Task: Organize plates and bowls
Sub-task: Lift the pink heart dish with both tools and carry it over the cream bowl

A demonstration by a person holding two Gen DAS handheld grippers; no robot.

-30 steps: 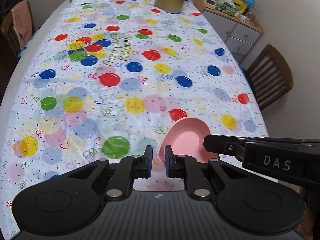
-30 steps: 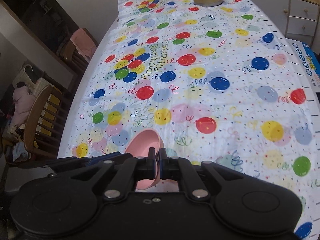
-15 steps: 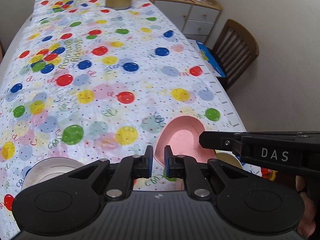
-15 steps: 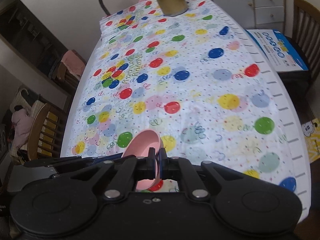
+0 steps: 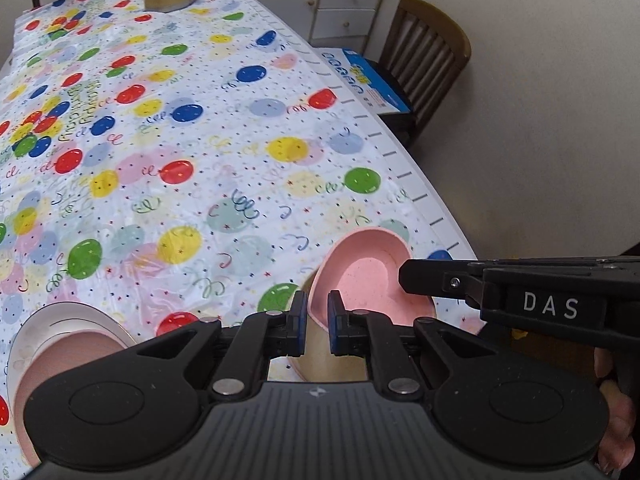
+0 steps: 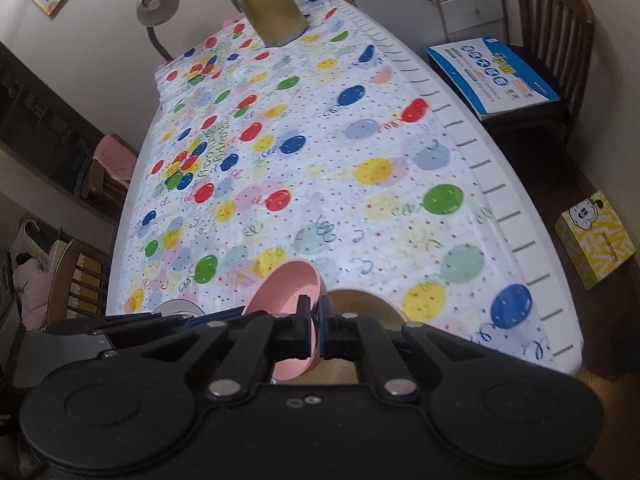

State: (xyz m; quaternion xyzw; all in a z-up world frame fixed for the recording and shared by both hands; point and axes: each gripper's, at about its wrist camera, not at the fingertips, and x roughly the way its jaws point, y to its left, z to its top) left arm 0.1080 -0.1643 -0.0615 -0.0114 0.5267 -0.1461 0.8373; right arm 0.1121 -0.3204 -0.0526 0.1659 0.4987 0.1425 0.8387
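A pink bowl (image 5: 370,276) hangs tilted above the near end of the table. My right gripper (image 6: 316,330) is shut on the pink bowl's (image 6: 292,288) rim. My left gripper (image 5: 317,316) straddles the bowl's opposite rim with a narrow gap between its pads; I cannot tell if the pads touch the rim. A tan bowl (image 6: 366,306) sits directly below the pink one; it also shows in the left wrist view (image 5: 320,360). A pink plate (image 5: 64,360) lies on a white plate (image 5: 52,316) at the near left.
The table (image 6: 520,248) wears a balloon-print cloth. A gold jug (image 6: 272,12) stands at its far end. A chair (image 5: 424,56) with a blue box (image 6: 492,76) on its seat stands at the right edge. A yellow box (image 6: 596,238) sits on the floor.
Both grippers have carried the pink bowl to the right and back toward the near end of the table. The tan bowl and the stacked plates have come into view.
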